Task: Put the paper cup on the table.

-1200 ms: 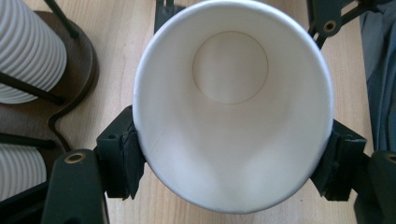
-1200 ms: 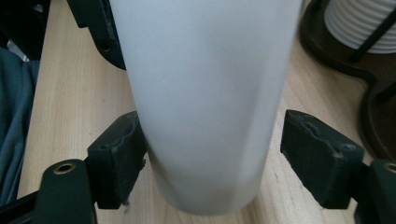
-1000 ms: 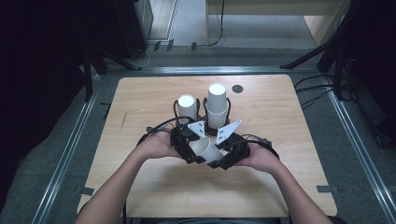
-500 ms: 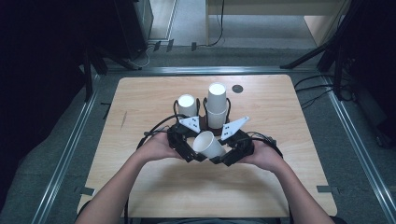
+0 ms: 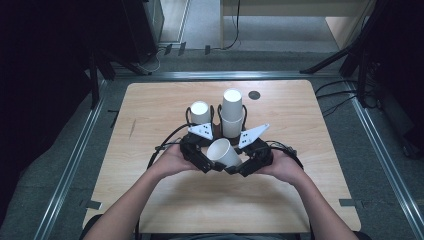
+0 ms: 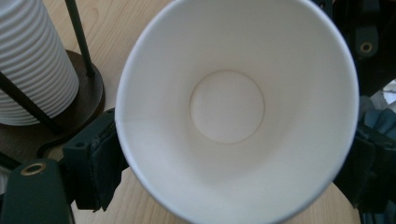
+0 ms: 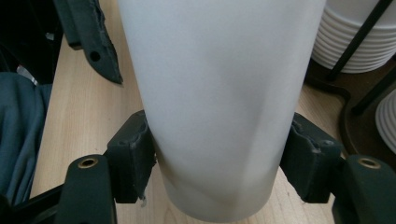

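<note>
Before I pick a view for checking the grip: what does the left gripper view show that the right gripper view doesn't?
Left gripper view: the cup's open mouth and inside bottom, with a pad at its rim. Right gripper view: the cup's outer wall, dented where the right gripper clamps it near the base. Both: the wooden table and ribbed cup stacks in black holders.

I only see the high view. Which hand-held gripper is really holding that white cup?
Observer: The right hand-held gripper; its pads pinch the cup near its bottom.
Operator: What about the left one?
Observer: The left hand-held gripper has just been opening its jaws, with the cup's rim between them.
Operator: Is anything inside the cup?
Observer: No. The left gripper view looks straight into it, and it is empty.
</note>
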`<state>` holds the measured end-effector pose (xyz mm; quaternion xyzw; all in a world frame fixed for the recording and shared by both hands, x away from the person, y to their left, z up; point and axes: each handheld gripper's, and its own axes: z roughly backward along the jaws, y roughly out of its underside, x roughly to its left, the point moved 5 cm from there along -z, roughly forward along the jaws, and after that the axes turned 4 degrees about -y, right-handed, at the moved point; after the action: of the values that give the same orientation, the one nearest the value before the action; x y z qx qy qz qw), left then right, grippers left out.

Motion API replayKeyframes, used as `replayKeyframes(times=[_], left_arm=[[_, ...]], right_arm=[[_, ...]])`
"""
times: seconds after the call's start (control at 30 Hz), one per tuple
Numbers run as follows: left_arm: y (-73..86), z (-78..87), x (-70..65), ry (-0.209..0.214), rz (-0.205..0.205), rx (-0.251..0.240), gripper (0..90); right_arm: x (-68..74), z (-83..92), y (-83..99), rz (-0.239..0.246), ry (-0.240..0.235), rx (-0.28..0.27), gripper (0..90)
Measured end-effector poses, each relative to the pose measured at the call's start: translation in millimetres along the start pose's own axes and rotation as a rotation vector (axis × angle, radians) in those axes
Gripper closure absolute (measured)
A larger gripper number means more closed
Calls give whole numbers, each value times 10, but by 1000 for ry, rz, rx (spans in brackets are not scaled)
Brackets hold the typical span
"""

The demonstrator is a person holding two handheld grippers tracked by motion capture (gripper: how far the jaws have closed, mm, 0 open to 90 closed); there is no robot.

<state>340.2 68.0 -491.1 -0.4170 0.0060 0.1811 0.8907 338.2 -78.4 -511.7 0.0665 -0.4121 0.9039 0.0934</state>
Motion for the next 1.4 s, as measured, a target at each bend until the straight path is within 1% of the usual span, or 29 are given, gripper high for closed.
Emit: replayKeyframes(times=[0.03, 0.1, 0.2, 0.23, 0.27, 0.33, 0.43, 0.57, 0.67, 0.73, 0.77, 0.83, 0.9, 0.93, 1.0, 1.07, 1.13, 1.23, 1.27, 1.4], left_arm=[[-10, -5, -5, 8, 15, -15, 115], [-26, 0, -4, 8, 22, -31, 131], [-38, 9, -1, 24, 35, -53, 167], [-33, 7, 0, 39, 44, -55, 175], [-28, 5, 3, 40, 48, -54, 184], [-16, 4, 6, 36, 46, -55, 197], [-10, -1, 6, 25, 47, -44, 229], [-10, 3, -3, 18, 31, -38, 257], [0, -3, -10, 14, 21, -25, 268], [3, -2, -7, 12, 22, -18, 269], [3, 0, -2, 8, 24, -18, 269], [11, 12, 17, -6, 25, -9, 269], [23, 23, 33, -9, 34, 1, 268], [30, 28, 39, -17, 33, 3, 268], [42, 41, 48, -2, 39, 7, 266], [49, 53, 56, -13, 35, 16, 265], [66, 64, 71, -34, 31, 28, 264], [101, 72, 100, -54, 37, 53, 262], [108, 77, 105, -57, 35, 59, 262], [131, 96, 115, -68, 24, 76, 262]], right_arm=[[3, -4, -4, 2, 0, -2, 327], [3, -9, -9, 3, -2, -6, 327], [7, -18, -11, 2, -5, -4, 327], [11, -20, -11, 0, -9, -2, 328], [14, -22, -15, 5, -13, -3, 329], [15, -26, -14, -1, -8, 2, 331], [8, -32, -4, 0, -3, 12, 335], [9, -32, 3, 0, -5, 18, 337], [11, -49, 9, 8, -1, 27, 337], [10, -55, 12, 5, 0, 29, 331], [10, -57, 14, -7, -4, 32, 320], [1, -60, 18, -14, 7, 34, 274], [-1, -54, 28, -20, 11, 39, 243], [-4, -48, 32, -19, 21, 40, 238], [-5, -36, 39, -20, 25, 43, 230], [-14, -16, 55, -26, 38, 46, 226], [-25, 2, 70, -29, 44, 49, 226], [-32, 34, 90, -33, 58, 48, 223], [-39, 46, 100, -35, 68, 50, 223], [-45, 75, 125, -39, 78, 57, 219]])
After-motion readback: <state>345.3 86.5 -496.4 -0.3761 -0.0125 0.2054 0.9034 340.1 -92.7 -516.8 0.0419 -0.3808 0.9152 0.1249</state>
